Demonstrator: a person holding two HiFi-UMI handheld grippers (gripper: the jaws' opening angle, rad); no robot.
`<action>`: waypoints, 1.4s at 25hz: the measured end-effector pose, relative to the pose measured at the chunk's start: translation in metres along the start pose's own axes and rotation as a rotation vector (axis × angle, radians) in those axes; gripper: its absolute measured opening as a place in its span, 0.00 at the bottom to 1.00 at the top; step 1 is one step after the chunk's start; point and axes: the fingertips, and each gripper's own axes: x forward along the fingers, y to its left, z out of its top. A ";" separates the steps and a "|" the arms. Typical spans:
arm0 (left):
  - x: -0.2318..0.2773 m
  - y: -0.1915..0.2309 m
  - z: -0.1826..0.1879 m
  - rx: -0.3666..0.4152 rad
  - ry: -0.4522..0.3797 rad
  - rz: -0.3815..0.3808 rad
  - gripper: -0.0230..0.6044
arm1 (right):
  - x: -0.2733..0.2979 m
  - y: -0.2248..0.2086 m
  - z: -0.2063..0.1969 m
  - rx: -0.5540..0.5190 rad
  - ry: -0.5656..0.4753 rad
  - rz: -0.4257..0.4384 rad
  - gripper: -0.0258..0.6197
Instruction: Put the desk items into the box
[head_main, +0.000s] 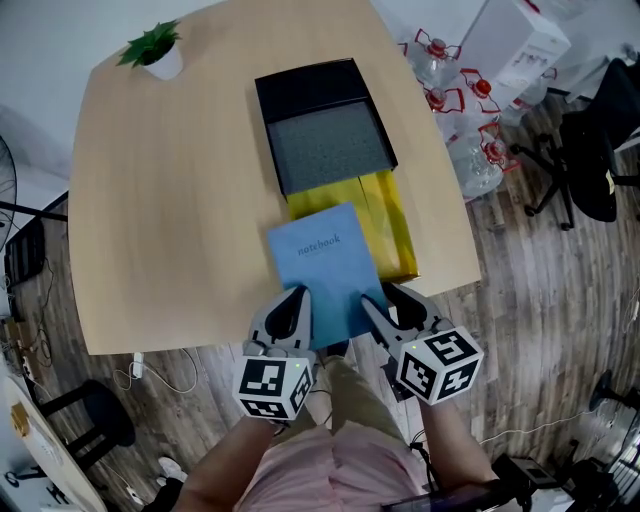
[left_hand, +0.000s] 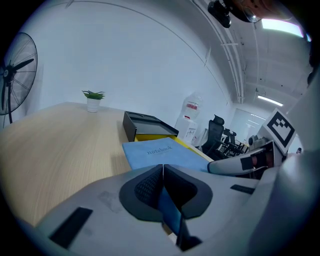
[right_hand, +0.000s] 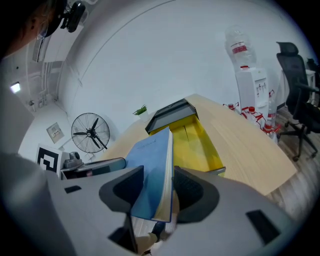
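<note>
The left tool (left_hand: 162, 170) has its jaws pressed onto the near left corner of a blue notebook (head_main: 325, 272); a strip of the blue cover shows between the dark pads. The right tool (right_hand: 159, 172) pinches the same notebook at its near right corner, where the cover and the pale page edge stand between the jaws.

In the head view both tools reach in from the desk's near edge and angle inward toward each other, with their marker cubes toward the person. The forearms rise from below behind them, and the hands themselves are mostly covered by the cubes.

The notebook's near end sticks out past the near edge of the desk (head_main: 160, 220), and its far end lies over a yellow pouch (head_main: 392, 215). Whether it rests on the pouch or is held just above it cannot be told.

The pouch's far end meets the near wall of an open black box (head_main: 325, 125) with a grey floor, which sits toward the far edge. A small potted plant (head_main: 155, 48) stands at the far left corner, well apart from the rest.
</note>
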 end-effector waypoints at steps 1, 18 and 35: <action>0.000 0.000 0.000 0.003 -0.001 0.002 0.06 | -0.001 0.001 -0.003 0.014 0.006 0.016 0.34; 0.001 -0.002 0.000 0.039 0.005 0.031 0.06 | -0.002 -0.001 -0.029 0.263 0.062 0.184 0.30; 0.015 -0.019 0.001 0.042 0.028 0.012 0.06 | -0.023 -0.017 -0.016 0.258 -0.019 0.136 0.15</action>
